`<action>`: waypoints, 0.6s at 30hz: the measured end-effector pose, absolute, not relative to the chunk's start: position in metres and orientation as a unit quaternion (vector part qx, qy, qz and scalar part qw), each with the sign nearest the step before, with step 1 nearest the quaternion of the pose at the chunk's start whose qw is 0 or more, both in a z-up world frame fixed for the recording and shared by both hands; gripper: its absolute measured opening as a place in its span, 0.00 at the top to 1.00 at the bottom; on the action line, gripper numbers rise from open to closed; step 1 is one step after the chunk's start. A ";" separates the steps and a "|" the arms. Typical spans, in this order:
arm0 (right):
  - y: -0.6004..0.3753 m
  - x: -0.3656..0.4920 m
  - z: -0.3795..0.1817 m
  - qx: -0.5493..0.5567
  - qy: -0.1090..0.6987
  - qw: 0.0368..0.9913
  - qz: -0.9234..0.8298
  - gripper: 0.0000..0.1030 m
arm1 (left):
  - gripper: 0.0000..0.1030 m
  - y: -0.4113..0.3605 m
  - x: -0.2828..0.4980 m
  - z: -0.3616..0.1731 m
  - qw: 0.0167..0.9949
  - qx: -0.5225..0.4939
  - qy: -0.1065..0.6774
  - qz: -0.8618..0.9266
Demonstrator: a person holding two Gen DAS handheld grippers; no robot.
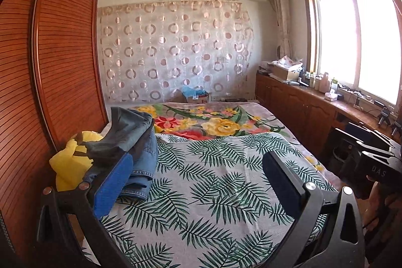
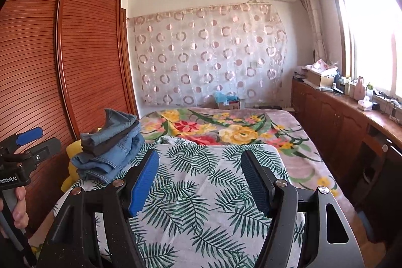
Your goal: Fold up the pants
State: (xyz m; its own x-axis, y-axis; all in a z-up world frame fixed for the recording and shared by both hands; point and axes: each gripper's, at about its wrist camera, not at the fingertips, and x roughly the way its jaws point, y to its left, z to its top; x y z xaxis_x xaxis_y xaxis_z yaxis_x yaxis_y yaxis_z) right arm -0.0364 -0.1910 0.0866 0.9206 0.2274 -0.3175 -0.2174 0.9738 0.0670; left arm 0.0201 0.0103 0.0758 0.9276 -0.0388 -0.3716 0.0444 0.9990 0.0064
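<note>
left gripper (image 1: 196, 177) agape, folded pants (image 1: 130, 140) bed-edge

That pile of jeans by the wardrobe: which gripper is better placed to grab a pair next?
Probably the left gripper: the pile of jeans lies right beside its blue finger. The right gripper, also open and empty, sits further off over the leaf-print sheet.

place: home bedroom | shown by: bed (image 1: 226, 192), wardrobe (image 1: 62, 54) (louvred), curtain (image 1: 176, 49)

free: leaf-print sheet (image 2: 201, 192) centre | blocked left: folded pants stack (image 2: 110, 150), wardrobe (image 2: 50, 67)
</note>
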 end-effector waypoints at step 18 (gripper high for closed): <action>-0.188 -0.035 0.084 0.008 0.160 0.981 0.109 0.32 | 0.00 0.017 0.020 0.072 0.982 0.005 0.190 -0.016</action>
